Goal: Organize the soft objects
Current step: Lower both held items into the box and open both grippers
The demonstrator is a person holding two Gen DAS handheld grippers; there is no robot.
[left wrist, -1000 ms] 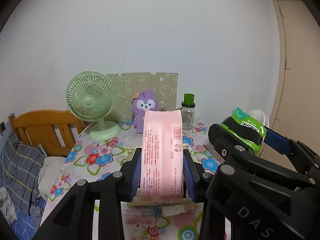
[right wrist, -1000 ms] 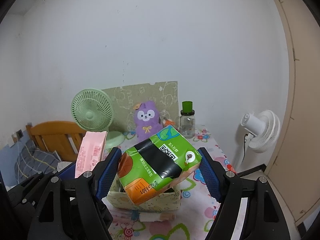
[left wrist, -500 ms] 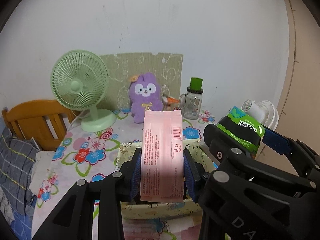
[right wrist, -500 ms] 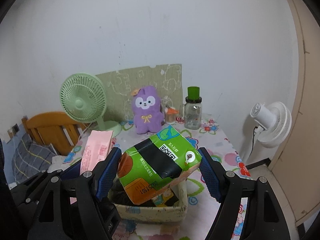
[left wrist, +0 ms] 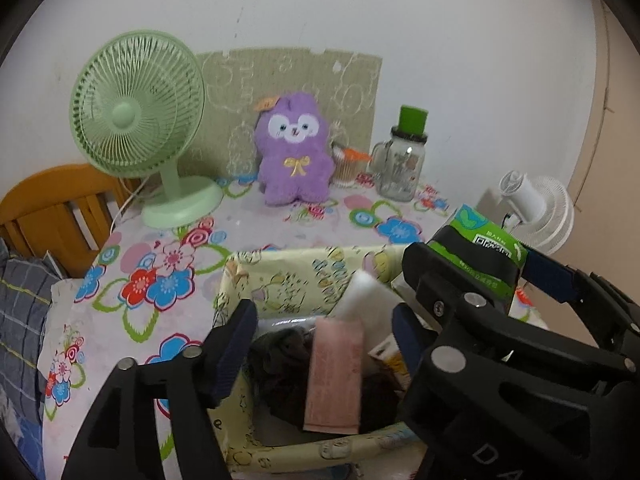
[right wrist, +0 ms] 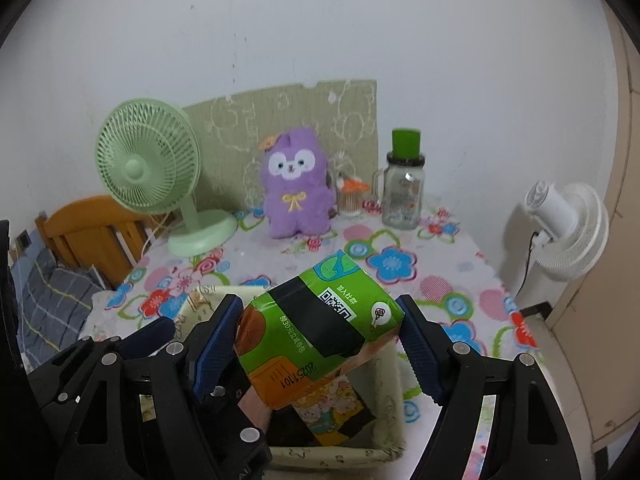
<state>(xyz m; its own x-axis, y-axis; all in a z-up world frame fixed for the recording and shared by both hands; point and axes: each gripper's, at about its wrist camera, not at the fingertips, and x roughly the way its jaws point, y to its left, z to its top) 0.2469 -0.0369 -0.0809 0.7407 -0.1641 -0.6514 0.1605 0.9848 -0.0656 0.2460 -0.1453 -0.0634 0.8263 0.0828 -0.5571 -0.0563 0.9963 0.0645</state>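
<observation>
Now, left gripper (left wrist: 320,340): its jaws have just been opening and stand wide apart over the basket; the pink tissue pack lies between them but neither pad touches it.
Pink tissue pack (left wrist: 335,376): released, resting on end inside the basket, leaning on dark cloth items.
Right gripper (right wrist: 320,344): jaws partly open and closed on the green tissue pack, one blue pad on each side of it.
Green tissue pack (right wrist: 316,328): held tilted in the air, just above the basket's far half, not yet inside.
Basket (left wrist: 288,264): pale yellow fabric with cartoon prints, on the flowered tablecloth; it already holds dark cloth (left wrist: 280,364), a white soft piece (left wrist: 362,292) and a colourful printed packet (right wrist: 332,408).
Done so far: one pack dropped into the basket, by the look of it.
Left to do: the green pack needs lowering and letting go; room for it looks tight.
Further out: a purple plush toy (left wrist: 294,148) sits upright at the back of the table, beside a green desk fan (left wrist: 138,108) and a glass jar with a green lid (left wrist: 402,160). Whether the plush belongs in the basket too cannot be told.
</observation>
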